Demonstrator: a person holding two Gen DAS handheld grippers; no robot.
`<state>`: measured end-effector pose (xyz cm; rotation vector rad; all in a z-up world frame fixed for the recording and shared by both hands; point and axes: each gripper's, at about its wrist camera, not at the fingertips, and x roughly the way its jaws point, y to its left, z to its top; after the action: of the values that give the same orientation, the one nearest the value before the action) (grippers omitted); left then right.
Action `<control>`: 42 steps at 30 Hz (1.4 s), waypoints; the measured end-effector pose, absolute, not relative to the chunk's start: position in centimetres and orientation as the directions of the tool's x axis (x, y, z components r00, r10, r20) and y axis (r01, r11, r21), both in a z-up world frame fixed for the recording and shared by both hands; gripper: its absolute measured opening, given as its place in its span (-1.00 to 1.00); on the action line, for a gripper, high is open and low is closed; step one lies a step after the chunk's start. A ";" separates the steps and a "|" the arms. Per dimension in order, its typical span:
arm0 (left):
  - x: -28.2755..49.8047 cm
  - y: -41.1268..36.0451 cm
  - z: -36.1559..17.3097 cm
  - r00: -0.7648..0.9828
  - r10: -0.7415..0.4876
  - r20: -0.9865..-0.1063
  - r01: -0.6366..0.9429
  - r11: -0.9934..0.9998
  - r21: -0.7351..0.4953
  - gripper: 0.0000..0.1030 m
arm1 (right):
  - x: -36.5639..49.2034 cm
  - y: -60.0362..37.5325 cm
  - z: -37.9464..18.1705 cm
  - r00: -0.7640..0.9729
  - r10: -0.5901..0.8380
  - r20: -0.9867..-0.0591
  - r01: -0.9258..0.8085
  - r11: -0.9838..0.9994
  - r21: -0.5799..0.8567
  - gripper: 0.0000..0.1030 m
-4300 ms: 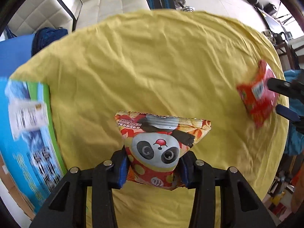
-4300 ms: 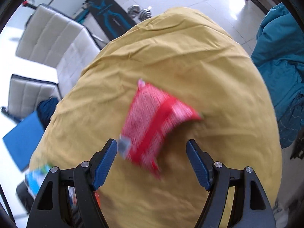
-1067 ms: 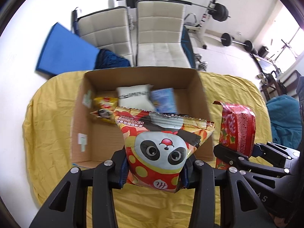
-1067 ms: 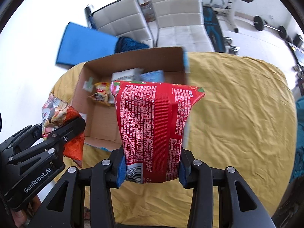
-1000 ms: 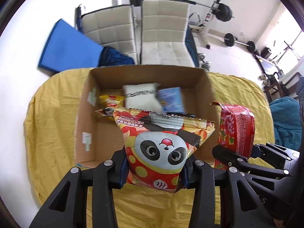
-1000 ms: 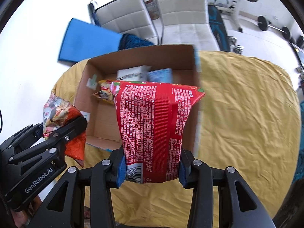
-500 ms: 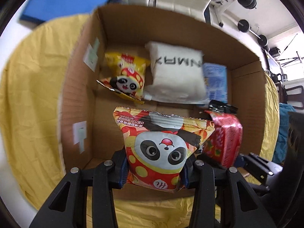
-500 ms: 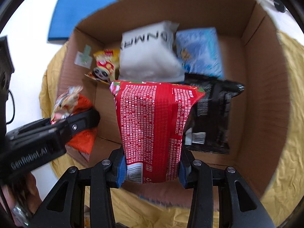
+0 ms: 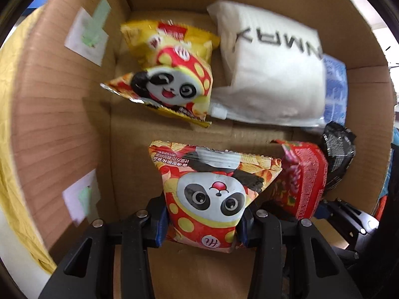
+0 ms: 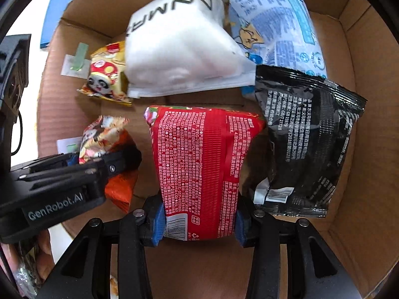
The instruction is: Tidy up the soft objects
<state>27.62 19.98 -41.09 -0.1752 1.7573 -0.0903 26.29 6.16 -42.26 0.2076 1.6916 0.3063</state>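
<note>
- Left gripper [image 9: 200, 226] pinches the panda snack bag [image 9: 212, 194] low inside the cardboard box [image 9: 49, 124].
- Right gripper [image 10: 198, 224] clamps the red packet [image 10: 202, 169] just beside it.
- Behind lie a black pouch [image 10: 306, 144], white pack [image 10: 182, 49], blue pack [image 10: 279, 27] and yellow panda bag [image 9: 172, 74].

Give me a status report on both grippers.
Left gripper shut on panda snack bag. Right gripper shut on red pack. Both inside cardboard box, nothing blocking.

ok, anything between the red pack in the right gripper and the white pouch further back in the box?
Nothing: bare cardboard box floor separates red pack and white pouch, per right wrist view.
</note>
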 end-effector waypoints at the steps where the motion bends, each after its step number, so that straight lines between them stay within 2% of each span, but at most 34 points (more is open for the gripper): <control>1: 27.7 20.0 -41.4 -0.195 -0.169 -0.966 -0.071 0.985 -0.158 -0.21 | 26.3 6.3 -42.5 -0.144 0.309 -0.940 -0.038 0.948 0.317 -0.09; 10: 27.2 19.2 -41.7 -0.204 -0.127 -0.971 -0.056 0.991 -0.118 -0.17 | 26.5 7.3 -42.0 -0.116 0.259 -0.959 -0.069 0.961 0.268 0.00; 21: 25.7 16.7 -35.9 -0.077 -0.066 -0.995 -0.021 0.998 -0.065 -0.17 | 26.5 6.5 -38.3 -0.056 0.192 -0.980 -0.102 0.975 0.196 0.03; 27: 24.2 15.4 -32.2 -0.015 -0.064 -0.998 -0.014 0.998 -0.064 -0.17 | 26.1 4.8 -36.7 -0.019 0.172 -0.985 -0.090 0.981 0.173 0.19; 29: 23.8 15.4 -31.1 0.007 -0.053 -0.999 -0.013 0.998 -0.053 -0.16 | 26.1 4.5 -36.4 -0.008 0.160 -0.987 -0.084 0.984 0.160 0.31; 31: 23.4 15.2 -30.5 0.027 -0.048 -0.998 -0.017 0.999 -0.049 0.15 | 26.1 4.3 -35.8 0.003 0.160 -0.987 -0.074 0.985 0.159 0.41; 33: 23.1 15.4 -29.6 0.054 -0.046 -0.997 -0.026 0.999 -0.047 0.24 | 26.1 3.6 -34.5 0.007 0.154 -0.988 -0.068 0.986 0.153 0.51; 35: 22.9 15.5 -28.7 0.077 -0.042 -0.996 -0.033 0.998 -0.045 0.39 | 25.6 3.0 -34.0 0.015 0.147 -0.989 -0.067 0.987 0.146 0.76; 39: 22.7 16.3 -27.5 0.119 -0.016 -0.993 -0.050 0.999 -0.022 0.82 | 24.6 1.8 -32.8 0.038 0.126 -0.991 -0.061 0.990 0.123 0.98; 42: 22.4 17.8 -27.4 0.145 -0.019 -0.989 -0.061 0.998 -0.028 0.91 | 23.9 1.3 -31.9 0.058 0.119 -0.991 -0.059 0.992 0.116 1.00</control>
<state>22.40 17.76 -27.39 -0.0669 1.4257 0.0303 23.94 1.26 -31.92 0.0488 1.5074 0.1349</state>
